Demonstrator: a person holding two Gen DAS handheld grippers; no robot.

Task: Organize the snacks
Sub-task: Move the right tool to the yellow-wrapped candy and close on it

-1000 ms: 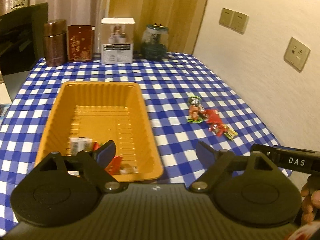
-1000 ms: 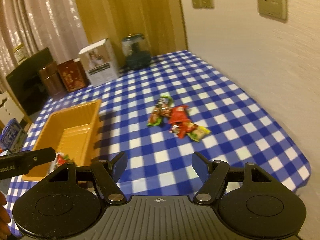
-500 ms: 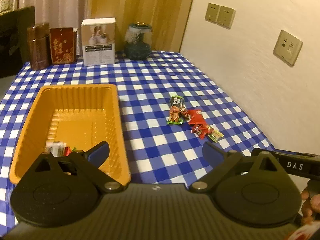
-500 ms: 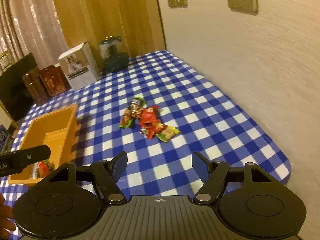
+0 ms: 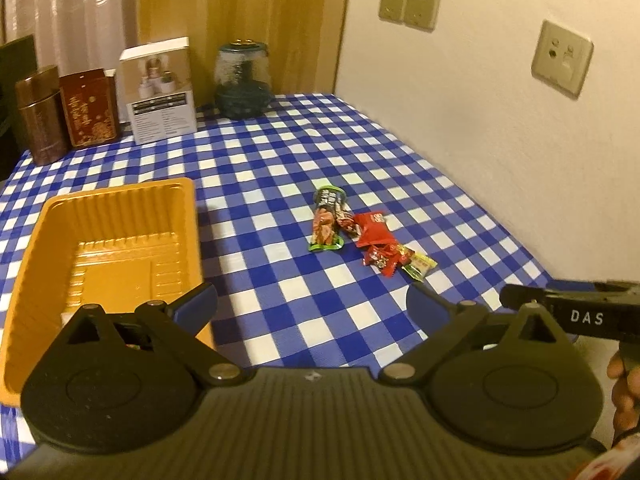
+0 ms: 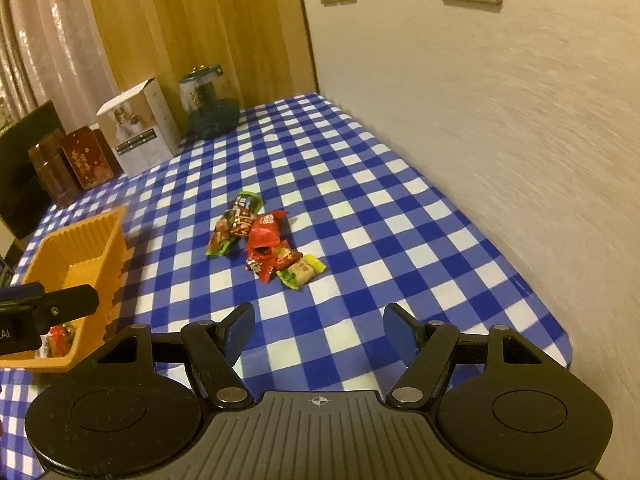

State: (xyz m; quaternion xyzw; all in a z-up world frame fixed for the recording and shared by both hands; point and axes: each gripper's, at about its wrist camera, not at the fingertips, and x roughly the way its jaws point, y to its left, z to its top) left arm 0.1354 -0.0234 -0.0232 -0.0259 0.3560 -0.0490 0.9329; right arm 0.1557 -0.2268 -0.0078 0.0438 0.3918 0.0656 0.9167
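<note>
You face a table under a blue-and-white checked tablecloth (image 5: 280, 152), pushed against a cream textured wall (image 5: 480, 120) with wall sockets (image 5: 562, 58) and switch plates (image 5: 409, 7). Behind it stand a wooden panel (image 5: 240, 12) and pale curtains (image 5: 68, 8), in warm, dim light.

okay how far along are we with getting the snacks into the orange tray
Done: a few wrapped snacks already lie in the orange tray. In hand: nothing; the left gripper, whose jaws have just been opening, and the right gripper are both empty. Left: the pile of snack packets on the checked tablecloth.
</note>
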